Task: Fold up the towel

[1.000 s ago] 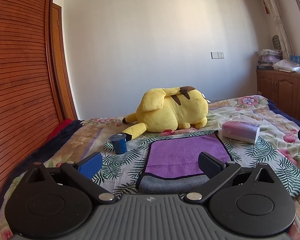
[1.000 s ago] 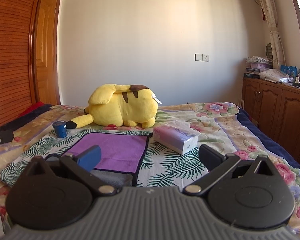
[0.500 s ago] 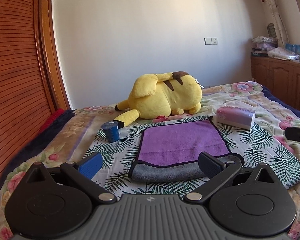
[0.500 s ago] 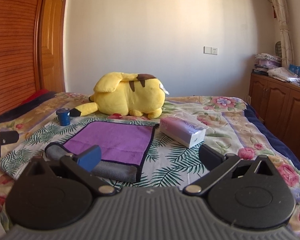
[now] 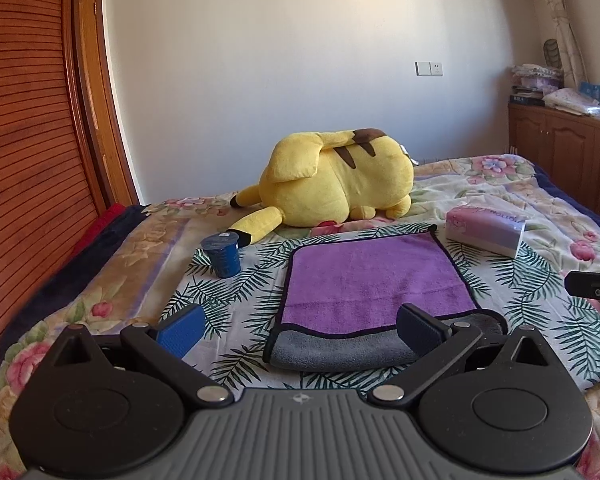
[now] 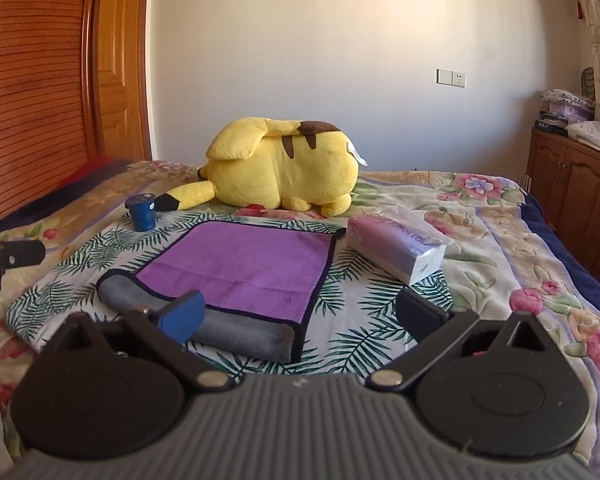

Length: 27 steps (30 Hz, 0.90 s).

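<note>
A purple towel (image 5: 371,280) with a black hem lies flat on the bed; its near edge is turned over and shows the grey underside (image 5: 339,350). It also shows in the right wrist view (image 6: 248,268). My left gripper (image 5: 300,330) is open and empty, above the towel's near left part. My right gripper (image 6: 300,312) is open and empty, above the towel's near right corner. Each gripper's tip shows at the edge of the other's view.
A yellow plush toy (image 5: 335,184) lies behind the towel. A small blue cup (image 5: 222,256) stands left of it, a pink tissue pack (image 5: 485,230) right of it. A wooden wardrobe (image 5: 24,160) runs along the left, cabinets (image 6: 575,196) on the right.
Both grippers have risen and tilted down, so the towel shows more fully in both views. Both stay open and empty. The towel has not moved.
</note>
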Tool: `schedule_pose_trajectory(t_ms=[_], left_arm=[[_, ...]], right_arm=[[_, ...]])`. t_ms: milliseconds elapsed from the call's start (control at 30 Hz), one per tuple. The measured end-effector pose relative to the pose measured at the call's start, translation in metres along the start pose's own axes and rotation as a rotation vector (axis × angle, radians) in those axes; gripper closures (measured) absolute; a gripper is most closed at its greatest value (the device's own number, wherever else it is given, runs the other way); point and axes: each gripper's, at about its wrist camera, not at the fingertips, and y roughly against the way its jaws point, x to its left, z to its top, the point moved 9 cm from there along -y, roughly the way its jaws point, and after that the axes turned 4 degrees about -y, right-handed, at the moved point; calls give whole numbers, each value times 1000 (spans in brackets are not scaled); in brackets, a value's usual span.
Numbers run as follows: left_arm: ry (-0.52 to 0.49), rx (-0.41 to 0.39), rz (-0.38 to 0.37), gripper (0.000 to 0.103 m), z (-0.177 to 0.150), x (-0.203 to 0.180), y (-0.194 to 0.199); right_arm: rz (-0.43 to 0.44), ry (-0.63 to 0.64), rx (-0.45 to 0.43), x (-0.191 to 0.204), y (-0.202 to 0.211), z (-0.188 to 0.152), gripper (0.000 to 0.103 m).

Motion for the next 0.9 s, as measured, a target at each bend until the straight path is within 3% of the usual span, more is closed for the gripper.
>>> schedule_pose_trajectory(t_ms=[200,600,900], left_arm=[[-7,20,-18,16,5,4,-17],[-60,75,-104,16,4,-4,-51],[-91,117,-145,31,-3,-6,-83]], right_arm=[[17,-5,34,-2,-17,-2,14],[46,46,91,2,-50,-5,17],[58,20,159,-8,-79,-17,23]])
